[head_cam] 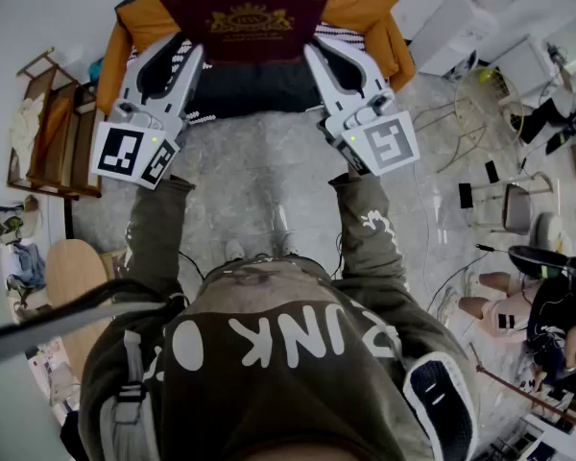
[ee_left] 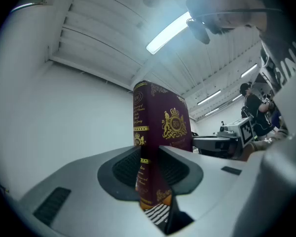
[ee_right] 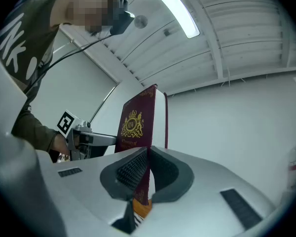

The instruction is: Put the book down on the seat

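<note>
A dark red book with a gold crest is held flat between both grippers, above the chair seat. My left gripper is shut on the book's left edge, and my right gripper is shut on its right edge. In the left gripper view the book stands between the jaws, spine side toward the camera. The right gripper view shows the book clamped by its cover edge, with the other gripper beyond it. The seat is dark, with an orange cloth draped behind it.
A wooden rack stands to the left and a wooden stool lies nearer me. Wire chairs, white boxes and cables crowd the right side. A patterned floor lies between my feet and the seat.
</note>
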Motion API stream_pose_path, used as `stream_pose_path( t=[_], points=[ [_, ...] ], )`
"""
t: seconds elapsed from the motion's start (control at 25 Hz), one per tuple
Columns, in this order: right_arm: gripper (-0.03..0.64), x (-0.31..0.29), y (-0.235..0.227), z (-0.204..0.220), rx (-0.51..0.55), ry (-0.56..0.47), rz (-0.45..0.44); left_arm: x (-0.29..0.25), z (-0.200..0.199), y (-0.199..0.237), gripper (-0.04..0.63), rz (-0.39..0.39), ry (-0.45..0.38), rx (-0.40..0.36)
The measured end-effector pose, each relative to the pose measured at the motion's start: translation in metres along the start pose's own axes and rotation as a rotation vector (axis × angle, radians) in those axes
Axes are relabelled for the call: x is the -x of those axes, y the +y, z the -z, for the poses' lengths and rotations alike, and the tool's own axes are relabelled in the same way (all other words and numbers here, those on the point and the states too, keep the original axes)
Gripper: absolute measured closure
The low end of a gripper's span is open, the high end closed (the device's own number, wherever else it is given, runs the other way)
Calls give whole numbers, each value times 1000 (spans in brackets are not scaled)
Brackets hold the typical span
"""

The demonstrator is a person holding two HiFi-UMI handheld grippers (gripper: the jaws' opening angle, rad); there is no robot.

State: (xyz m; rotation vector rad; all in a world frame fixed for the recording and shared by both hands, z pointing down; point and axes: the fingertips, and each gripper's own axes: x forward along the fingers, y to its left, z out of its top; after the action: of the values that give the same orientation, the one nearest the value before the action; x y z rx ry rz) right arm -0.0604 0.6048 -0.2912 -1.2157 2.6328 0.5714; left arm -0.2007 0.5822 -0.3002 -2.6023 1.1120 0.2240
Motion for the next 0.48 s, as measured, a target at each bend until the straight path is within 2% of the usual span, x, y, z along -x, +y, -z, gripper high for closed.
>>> stream_pose_path(
  t=[0.32, 0.48],
  points=[
    [589, -3, 1, 2, 0, 3, 2, 1, 2, 3, 497, -1, 2, 2],
    [589, 8, -12, 5, -7, 2, 3, -12, 4, -9, 497, 1, 9, 2]
  ],
)
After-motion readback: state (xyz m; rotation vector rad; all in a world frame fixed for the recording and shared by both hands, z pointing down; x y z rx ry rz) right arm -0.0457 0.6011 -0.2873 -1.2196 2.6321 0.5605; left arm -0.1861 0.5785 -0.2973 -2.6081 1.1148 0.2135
